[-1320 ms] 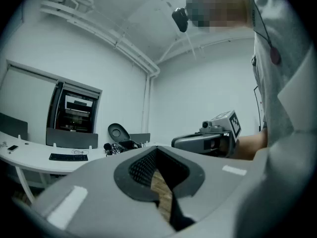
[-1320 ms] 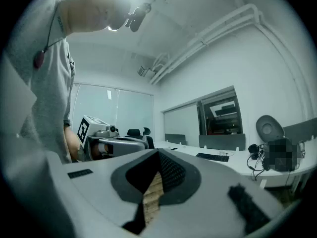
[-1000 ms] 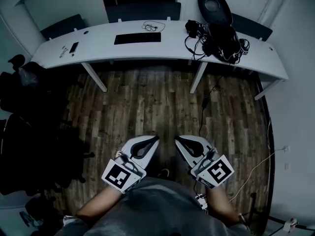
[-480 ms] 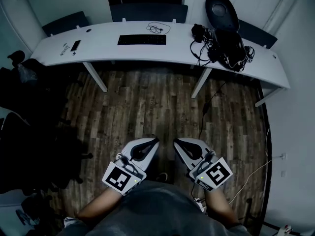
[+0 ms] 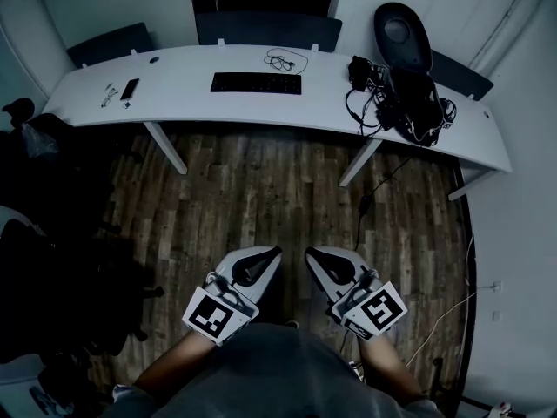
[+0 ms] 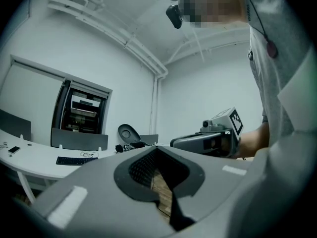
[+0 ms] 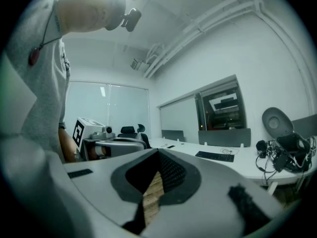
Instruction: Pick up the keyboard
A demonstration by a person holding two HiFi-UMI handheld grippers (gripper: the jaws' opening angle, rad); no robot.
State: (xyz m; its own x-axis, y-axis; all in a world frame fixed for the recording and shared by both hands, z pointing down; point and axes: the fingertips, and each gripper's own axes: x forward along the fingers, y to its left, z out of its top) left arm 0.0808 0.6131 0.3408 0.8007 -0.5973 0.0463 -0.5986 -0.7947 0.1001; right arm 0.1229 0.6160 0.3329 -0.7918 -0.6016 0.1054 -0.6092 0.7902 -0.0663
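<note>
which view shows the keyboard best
The head view: it looks down on the whole keyboard, flat on the white desk, with nothing covering it. The left gripper view and right gripper view each show it only as a thin dark strip far off, seen nearly edge-on.

1. The floor [image 5: 261,198] in front of the desk [image 5: 191,94] is rough-grained, matt wood planking.
2. The desk top looks smooth and white, with a faint sheen.
3. The keyboard [image 5: 256,83] on the desk is matt black plastic.
4. The left gripper [image 5: 271,255] and the right gripper [image 5: 314,256], well back from the desk, have smooth grey plastic shells and ribbed black pads [image 6: 142,167].
5. The shirt [image 5: 278,373] is soft grey cloth.
</note>
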